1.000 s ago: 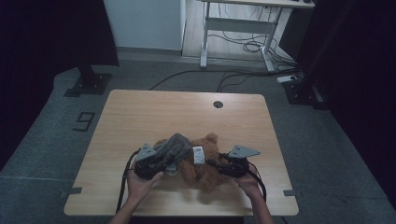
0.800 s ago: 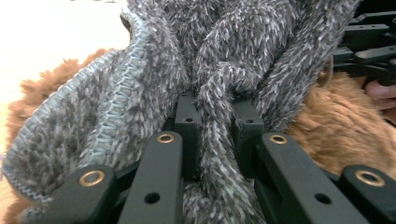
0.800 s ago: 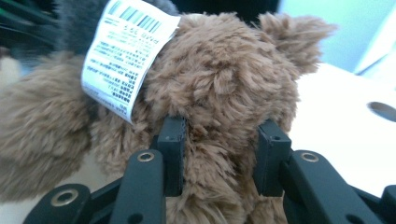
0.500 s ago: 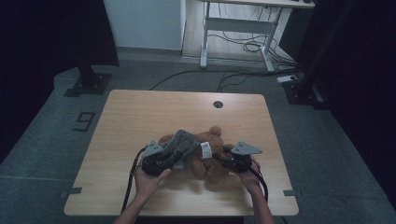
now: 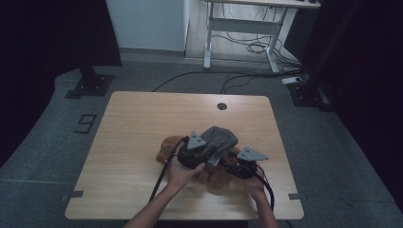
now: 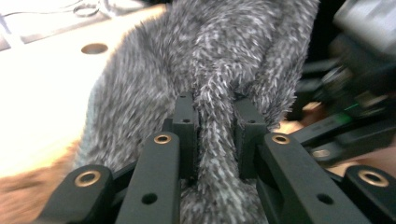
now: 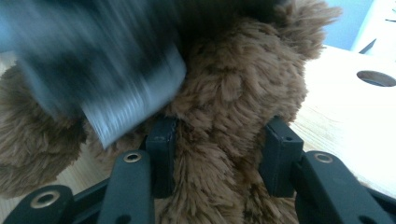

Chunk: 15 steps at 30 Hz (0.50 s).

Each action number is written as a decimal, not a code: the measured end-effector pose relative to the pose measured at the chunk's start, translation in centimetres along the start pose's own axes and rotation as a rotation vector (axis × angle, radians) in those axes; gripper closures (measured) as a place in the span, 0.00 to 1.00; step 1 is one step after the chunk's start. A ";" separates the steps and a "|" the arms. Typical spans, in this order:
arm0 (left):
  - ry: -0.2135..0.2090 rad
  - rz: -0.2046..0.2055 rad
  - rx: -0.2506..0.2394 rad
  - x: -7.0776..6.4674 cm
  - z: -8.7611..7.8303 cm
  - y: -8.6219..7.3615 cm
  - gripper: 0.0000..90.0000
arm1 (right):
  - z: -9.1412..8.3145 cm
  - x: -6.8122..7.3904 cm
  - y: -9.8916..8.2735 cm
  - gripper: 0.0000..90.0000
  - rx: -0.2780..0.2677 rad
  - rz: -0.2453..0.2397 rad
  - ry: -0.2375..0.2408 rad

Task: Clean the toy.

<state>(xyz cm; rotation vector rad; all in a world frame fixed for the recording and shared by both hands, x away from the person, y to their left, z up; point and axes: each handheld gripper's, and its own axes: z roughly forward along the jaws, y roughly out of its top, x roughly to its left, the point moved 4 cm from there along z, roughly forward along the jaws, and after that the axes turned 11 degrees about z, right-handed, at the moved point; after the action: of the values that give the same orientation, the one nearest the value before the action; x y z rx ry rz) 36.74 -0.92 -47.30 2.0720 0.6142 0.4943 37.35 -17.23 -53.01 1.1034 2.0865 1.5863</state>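
A brown teddy bear (image 5: 167,148) lies on the wooden table (image 5: 142,123) near its front edge. My left gripper (image 5: 210,155) is shut on a fold of grey fuzzy cloth (image 5: 220,137), held just above the bear. In the left gripper view the cloth (image 6: 224,46) is pinched between the pads of that gripper (image 6: 215,112). My right gripper (image 5: 228,167) reaches in from the right. Its jaws have just been opening, and part of the bear (image 7: 233,84) still fills the gap of the gripper (image 7: 219,149), with fur against both pads.
A round cable hole (image 5: 222,106) sits near the table's far edge. Black cables trail from both grippers toward the front edge. Beyond the table stand a desk frame (image 5: 240,28) and floor cables. A blurred grey shape (image 7: 116,70) crosses the right gripper view.
My left gripper has carried the grey cloth to the right and slightly up, over the bear and close to the right gripper. The right hand has stayed in place.
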 end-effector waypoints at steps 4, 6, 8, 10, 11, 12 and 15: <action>-0.025 -0.038 -0.039 0.1 0.2 -1.4 0.84 | 0.1 -0.5 -1.0 0.62 0.024 0.016 0.008; -0.012 -0.039 -0.040 0.3 -0.4 -1.6 0.84 | 0.1 -0.7 -1.1 0.62 0.019 0.031 0.025; 0.020 -0.027 -0.030 0.8 -1.1 -1.9 0.84 | 0.1 -0.6 -1.1 0.62 0.017 0.031 0.024; 0.050 -0.032 -0.018 1.7 -1.9 -2.3 0.84 | 0.0 -0.7 -1.1 0.62 0.018 0.031 0.026; 0.069 -0.038 -0.011 2.3 -2.3 -2.5 0.84 | 0.0 -0.7 -1.2 0.62 0.015 0.035 0.027; 0.091 -0.043 -0.001 3.0 -2.8 -2.9 0.84 | 0.0 -0.8 -1.2 0.62 0.013 0.039 0.029; 0.129 -0.078 -0.003 5.3 -4.4 -4.5 0.84 | -0.1 -0.9 -1.2 0.62 0.013 0.046 0.034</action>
<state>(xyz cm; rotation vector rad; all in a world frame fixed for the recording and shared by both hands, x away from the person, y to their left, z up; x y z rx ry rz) 37.40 7.22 -48.20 2.0161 0.7667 0.5862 37.40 -18.05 -54.29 1.1436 2.1106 1.6260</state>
